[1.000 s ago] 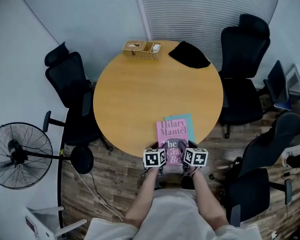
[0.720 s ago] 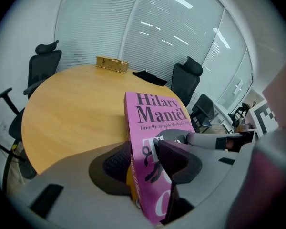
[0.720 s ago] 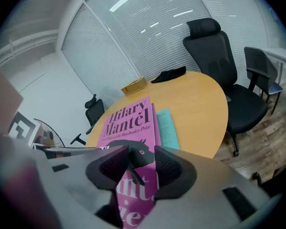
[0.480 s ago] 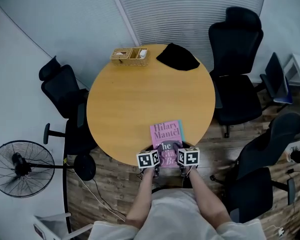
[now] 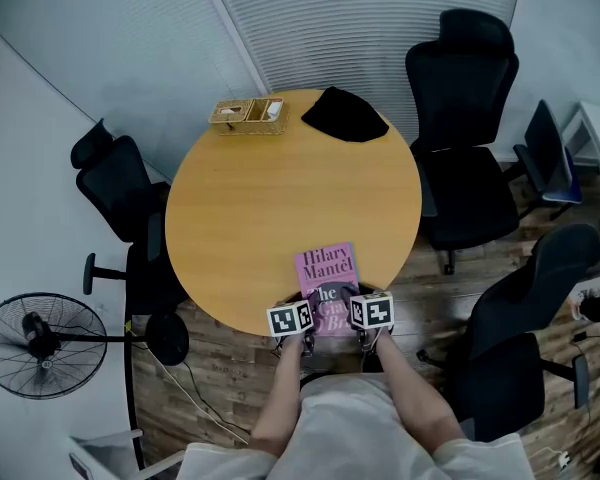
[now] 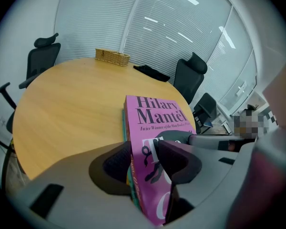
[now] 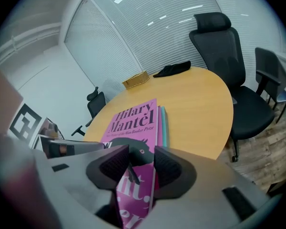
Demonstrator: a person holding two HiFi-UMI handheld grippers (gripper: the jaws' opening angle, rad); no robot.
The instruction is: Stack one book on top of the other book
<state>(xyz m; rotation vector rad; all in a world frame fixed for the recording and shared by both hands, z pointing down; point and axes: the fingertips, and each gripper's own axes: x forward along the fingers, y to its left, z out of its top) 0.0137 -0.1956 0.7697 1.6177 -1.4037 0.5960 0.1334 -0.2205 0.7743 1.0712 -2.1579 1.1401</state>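
Because the left gripper and the right gripper each clamp only the near short edge of the pink book, the main risk sits right at that edge. The book's near end looks to lie at or just past the rim of the counter. Pulling back before the jaws part could therefore drag the book toward the person and off the counter. At the left jaws a strip of teal shows under the pink cover, and I cannot tell whether the teal book is pinched too. If it is, any tug would move both books. One gripper opening ahead of the other would likely swing the pink book askew. Farther out, the pink book appears to rest on the teal book, which peeks out along its right side. The stack looks made but not quite flush, and a nudge to square it could slide the top book. As for pose, the left forearm and right forearm reach forward from the body, side by side and close together. The grippers pitch steeply down, one at each near corner of the book. The basket and cloth at the far rim lie well apart from all this.
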